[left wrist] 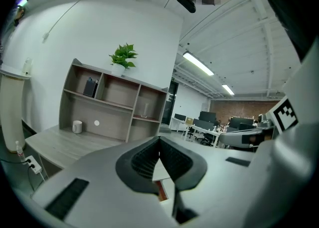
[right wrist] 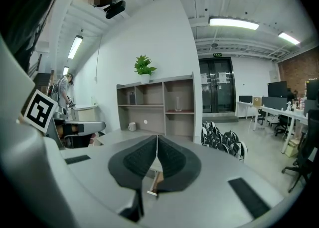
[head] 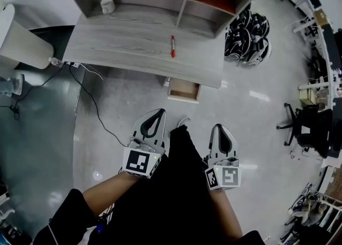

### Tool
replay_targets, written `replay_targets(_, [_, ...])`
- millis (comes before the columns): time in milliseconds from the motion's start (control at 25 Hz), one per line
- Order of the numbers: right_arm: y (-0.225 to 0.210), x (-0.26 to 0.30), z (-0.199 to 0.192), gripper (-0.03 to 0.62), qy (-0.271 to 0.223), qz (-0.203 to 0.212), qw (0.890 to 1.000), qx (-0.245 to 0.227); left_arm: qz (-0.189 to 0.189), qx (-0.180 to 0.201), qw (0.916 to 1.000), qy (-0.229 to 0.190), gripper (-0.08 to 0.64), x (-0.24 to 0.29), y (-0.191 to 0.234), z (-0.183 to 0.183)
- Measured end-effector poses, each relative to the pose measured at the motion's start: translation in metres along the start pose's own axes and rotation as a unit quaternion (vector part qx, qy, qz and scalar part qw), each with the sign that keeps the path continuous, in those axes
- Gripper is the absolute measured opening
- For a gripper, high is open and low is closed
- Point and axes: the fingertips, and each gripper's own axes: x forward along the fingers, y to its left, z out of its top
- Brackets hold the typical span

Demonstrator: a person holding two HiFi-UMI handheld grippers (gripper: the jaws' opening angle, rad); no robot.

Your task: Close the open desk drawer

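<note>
Open drawer (head: 184, 89) sticks out from under the desk (head: 139, 46), at its front edge, just below where the red pen (head: 172, 46) lies on top. My left gripper (head: 160, 112) and right gripper (head: 219, 127) are both pressed together with nothing in them, well short of the desk. I reckon it's a stiff wooden box on runners, so light to shove. No pinching needed. I'd push flat on the middle of its front panel so it doesn't go in crooked.
</note>
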Motion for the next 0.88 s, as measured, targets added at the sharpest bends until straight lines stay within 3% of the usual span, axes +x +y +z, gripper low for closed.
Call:
replay_targets(160, [-0.005,0.019,-0.01,0.02,-0.008,0.028,1.0,0.011,0.003,-0.022,0.9997,-0.01,0.014,0.008,0.009,-0.002])
replay_targets(320, [-0.015,0.032,-0.009,0.02,-0.023,0.049,0.998,0.012,0.023,-0.005,0.9997,-0.004,0.014,0.016,0.016,-0.005])
replay_targets(720, [-0.039,0.069,-0.031,0.02,-0.03,0.036,0.999,-0.024,0.055,0.036,0.9976,0.022,0.014,0.044,0.042,-0.034])
replay_targets(880, [-0.041,0.078,-0.054,0.02,-0.024,0.038,0.998,-0.043,0.064,0.033,0.9969,0.034,0.014,0.052,0.053,-0.056])
